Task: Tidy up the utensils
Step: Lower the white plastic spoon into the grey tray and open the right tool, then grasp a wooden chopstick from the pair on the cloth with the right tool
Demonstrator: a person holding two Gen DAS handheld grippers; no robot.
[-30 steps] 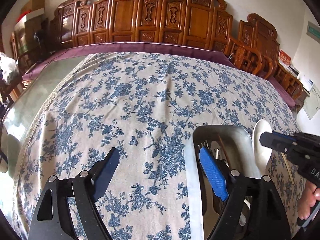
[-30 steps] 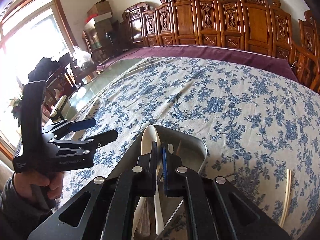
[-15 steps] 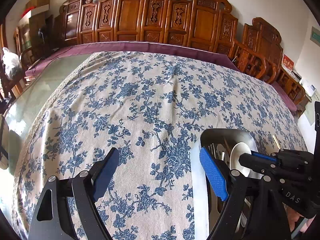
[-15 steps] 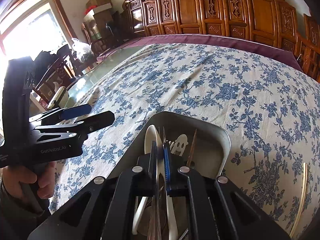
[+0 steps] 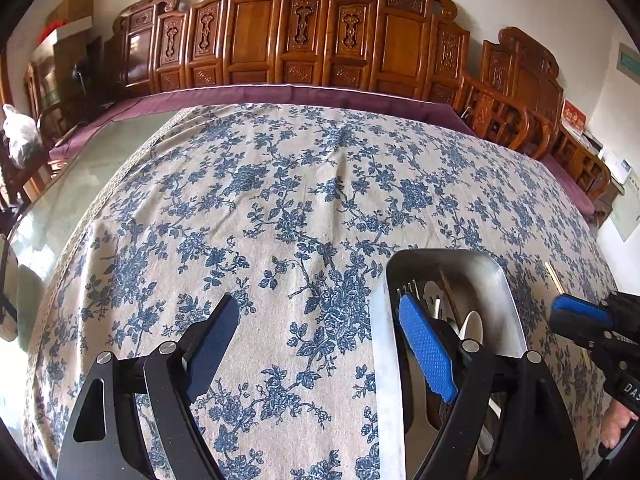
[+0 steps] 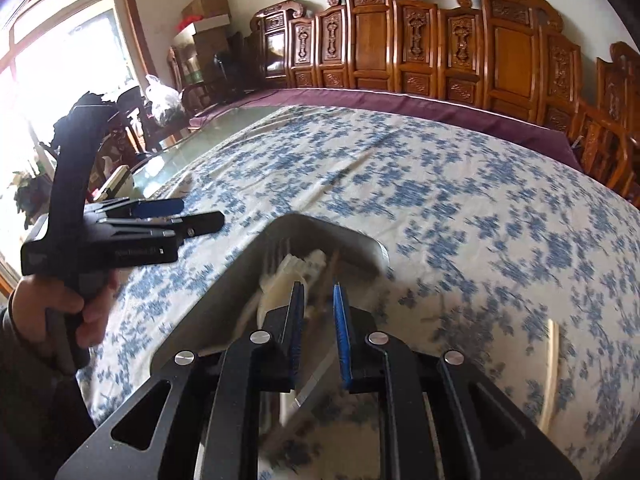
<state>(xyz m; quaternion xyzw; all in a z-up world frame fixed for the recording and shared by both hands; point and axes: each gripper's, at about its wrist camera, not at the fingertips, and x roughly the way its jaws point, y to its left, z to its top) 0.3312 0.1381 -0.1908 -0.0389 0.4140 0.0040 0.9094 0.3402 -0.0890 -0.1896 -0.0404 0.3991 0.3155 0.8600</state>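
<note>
A metal tray (image 5: 505, 280) on the blue-flowered tablecloth holds a fork (image 5: 408, 290), a white spoon (image 6: 294, 269), a brown chopstick (image 6: 332, 266) and other cutlery. My right gripper (image 6: 317, 286) hovers over the tray's near end. Its jaws are opening, the pads stand a little apart and nothing is pressed between them. In the left wrist view that right gripper (image 5: 580, 316) shows at the tray's right side. My left gripper (image 5: 316, 308) stands open over bare cloth, with its right finger above the tray's left rim. A pale chopstick (image 6: 554, 360) lies on the cloth to the right of the tray.
The tablecloth (image 5: 304, 200) stretches far ahead, with a bare glass strip (image 5: 80, 184) along its left side. Carved wooden chairs (image 5: 320, 40) line the far edge and the right side. A person's hand (image 6: 60, 304) holds the left gripper's handle.
The right gripper's pads have parted and let go of the white spoon, which now lies in the tray. The right gripper has shifted rightward toward the tray's right side. The left gripper stays put.
</note>
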